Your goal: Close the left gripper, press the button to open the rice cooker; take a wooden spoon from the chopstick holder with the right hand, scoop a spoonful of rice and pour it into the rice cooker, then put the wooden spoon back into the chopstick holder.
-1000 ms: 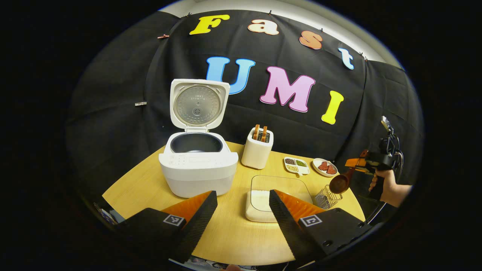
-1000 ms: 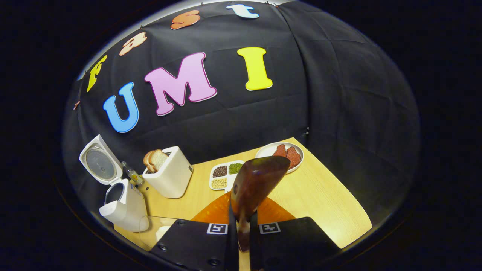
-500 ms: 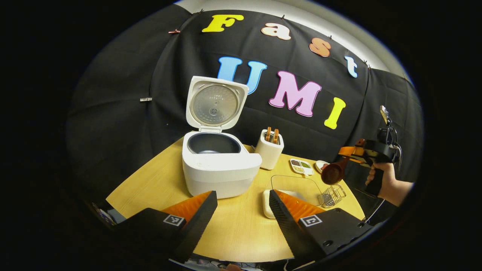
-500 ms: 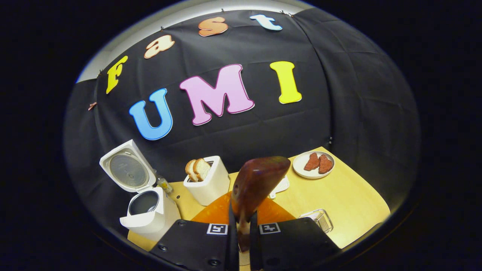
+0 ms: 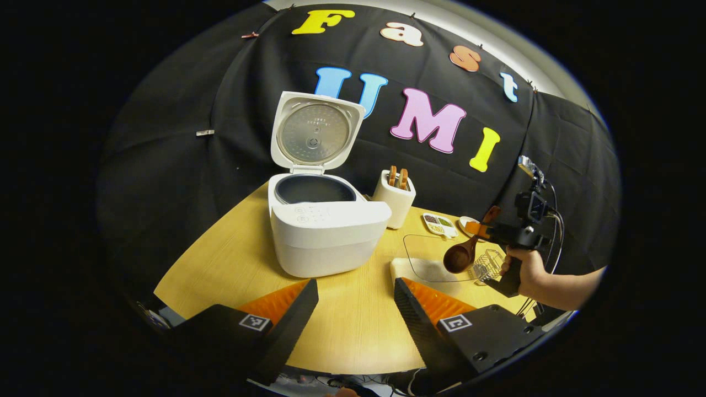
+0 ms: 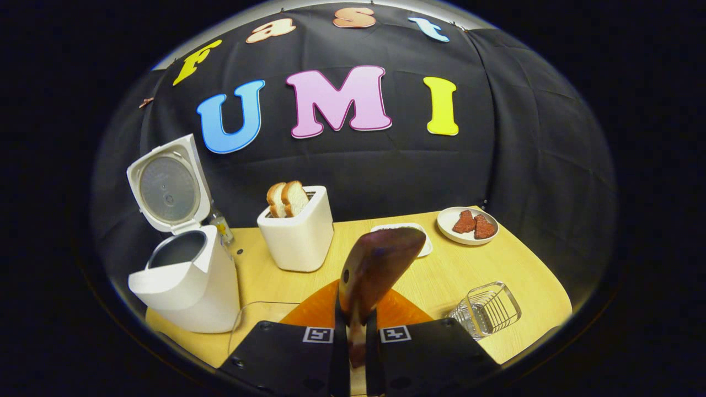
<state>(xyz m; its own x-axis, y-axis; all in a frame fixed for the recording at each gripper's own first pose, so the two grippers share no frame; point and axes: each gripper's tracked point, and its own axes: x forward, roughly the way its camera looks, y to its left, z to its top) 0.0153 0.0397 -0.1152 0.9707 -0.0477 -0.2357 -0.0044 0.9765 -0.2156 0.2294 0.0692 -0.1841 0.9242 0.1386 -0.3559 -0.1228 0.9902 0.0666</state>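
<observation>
Cooker (image 5: 325, 220) ahead-left of my left hand-held gripper (image 5: 353, 309), lid up, pot bare. Left fingers spread apart, holding nothing. Rice tray (image 5: 427, 267) just ahead-right of it on table (image 5: 231, 264). My right hand-held gripper (image 6: 353, 336) clamped on spoon (image 6: 375, 270) handle, bowl forward above tray. Holder (image 6: 488, 309) right of it. I judge spoon stiff, light, smooth; grip mid-handle, keep bowl level once loaded.

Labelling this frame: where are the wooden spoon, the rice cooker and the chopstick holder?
wooden spoon (image 6: 378, 264), right gripper view, back of bowl.
rice cooker (image 5: 325, 231), left gripper view, front body.
chopstick holder (image 6: 488, 309), right gripper view, wire wall.
</observation>
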